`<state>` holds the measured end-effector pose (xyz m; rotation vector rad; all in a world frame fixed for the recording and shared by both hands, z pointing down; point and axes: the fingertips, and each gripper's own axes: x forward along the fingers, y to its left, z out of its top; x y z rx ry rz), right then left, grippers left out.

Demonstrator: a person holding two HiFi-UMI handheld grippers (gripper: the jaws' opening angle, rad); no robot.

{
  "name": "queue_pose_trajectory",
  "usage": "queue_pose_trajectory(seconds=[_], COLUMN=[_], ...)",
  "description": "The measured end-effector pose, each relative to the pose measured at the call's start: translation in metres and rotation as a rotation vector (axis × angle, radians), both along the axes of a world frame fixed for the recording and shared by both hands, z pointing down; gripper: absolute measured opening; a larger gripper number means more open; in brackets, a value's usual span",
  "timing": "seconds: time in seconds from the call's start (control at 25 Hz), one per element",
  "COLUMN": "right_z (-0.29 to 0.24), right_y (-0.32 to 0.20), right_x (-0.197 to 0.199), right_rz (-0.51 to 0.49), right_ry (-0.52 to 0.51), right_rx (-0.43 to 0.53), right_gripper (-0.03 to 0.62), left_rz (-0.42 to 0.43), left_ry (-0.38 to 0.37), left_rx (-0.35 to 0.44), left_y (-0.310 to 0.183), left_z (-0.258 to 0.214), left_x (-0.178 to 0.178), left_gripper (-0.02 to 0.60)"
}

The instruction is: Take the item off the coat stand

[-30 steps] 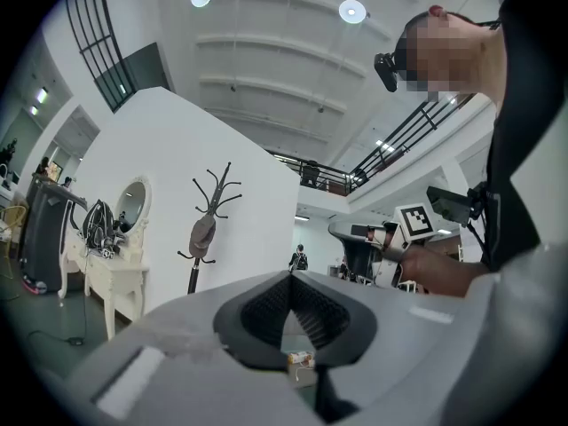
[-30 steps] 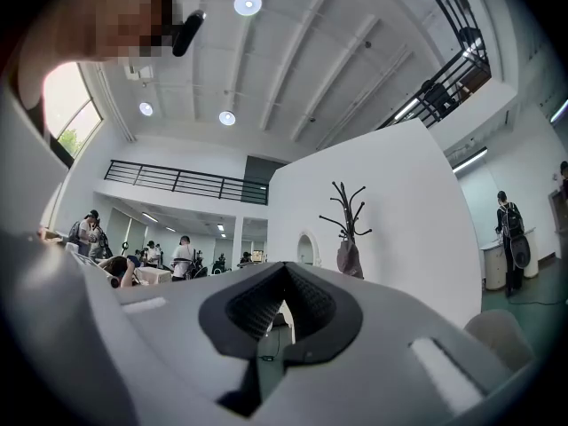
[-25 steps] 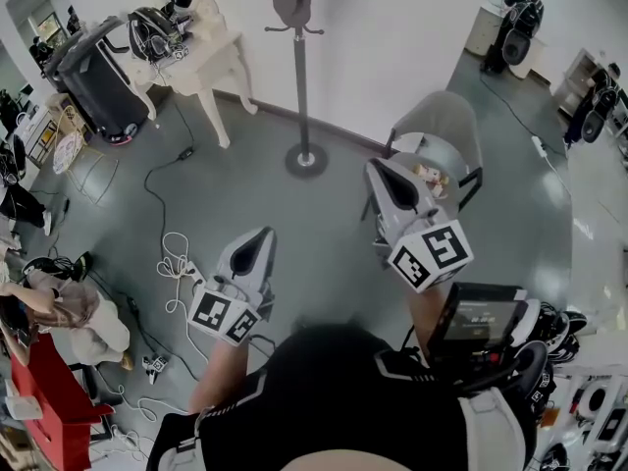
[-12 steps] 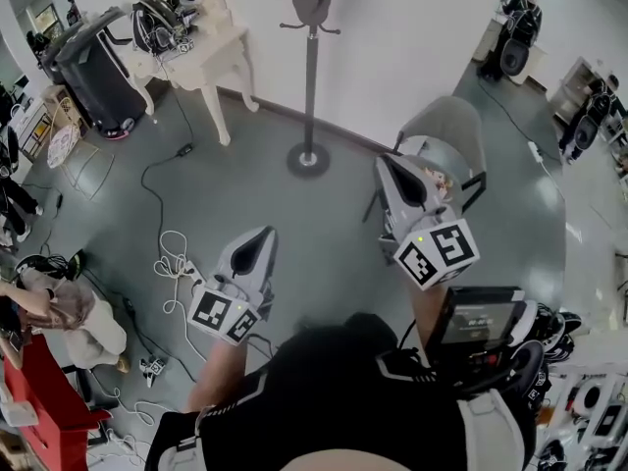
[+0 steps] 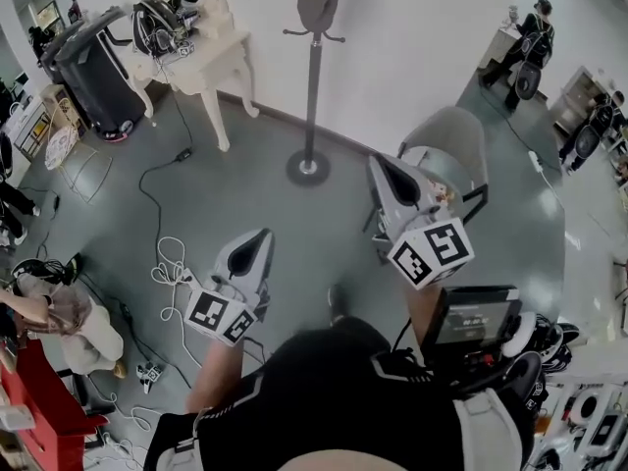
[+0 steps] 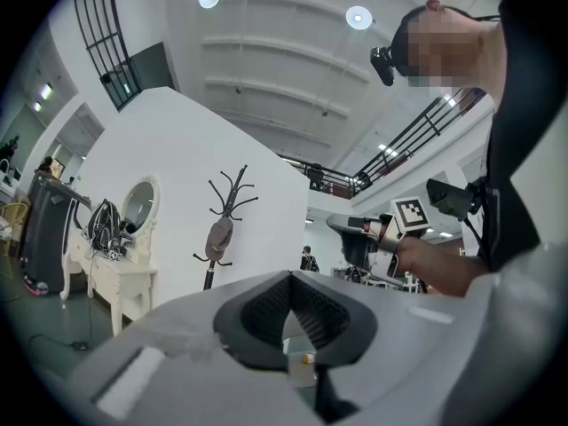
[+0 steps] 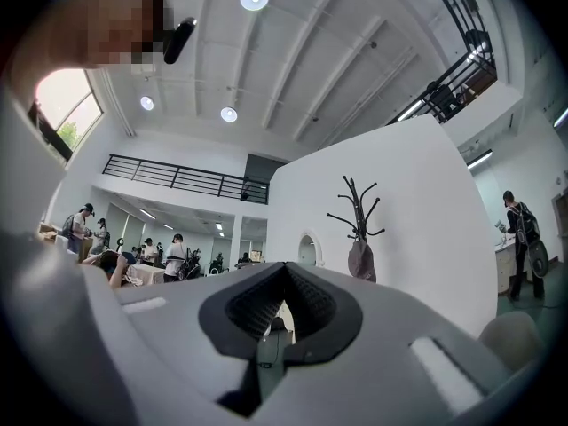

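Both the left gripper (image 5: 257, 235) and right gripper (image 5: 378, 161) point forward, nearly level, jaws together on nothing. Well ahead stands the coat stand (image 5: 312, 96) with its grey item (image 5: 317, 3).

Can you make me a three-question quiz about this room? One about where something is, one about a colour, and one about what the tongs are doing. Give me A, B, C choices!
1. Where does the grey item hang?
A. on the coat stand
B. on a bed
C. in a fridge

2. What colour is the mirror table?
A. red
B. white
C. green

3. How are the right tongs?
A. wide open
B. gripping the item
C. shut and empty

Answers:
1 A, it hangs near the stand's top.
2 B, its top and legs are white.
3 C, the tips meet with nothing between them.
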<state>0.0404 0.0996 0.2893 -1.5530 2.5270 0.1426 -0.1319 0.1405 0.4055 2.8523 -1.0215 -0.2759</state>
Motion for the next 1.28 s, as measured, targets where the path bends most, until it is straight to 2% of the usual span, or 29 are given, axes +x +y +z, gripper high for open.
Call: queue_pose_trajectory(seconds=[0.36, 1.28], right_z=[-0.007, -0.007], right_y=[-0.049, -0.159], right_x=[0.017, 0.096], right_rz=[-0.063, -0.090], right_ry=[-0.032, -0.046], right_rx=[0.009, 0.008], right_gripper=[0.009, 0.009], left_rz=[-0.050, -0.053], left_ry=[-0.022, -0.056], left_rx=[0.006, -0.018], left_y=[-0.048, -0.155], left_z=[-0.007, -0.012], left_x=[0.016, 0.103], left_gripper=[0.011, 0.011])
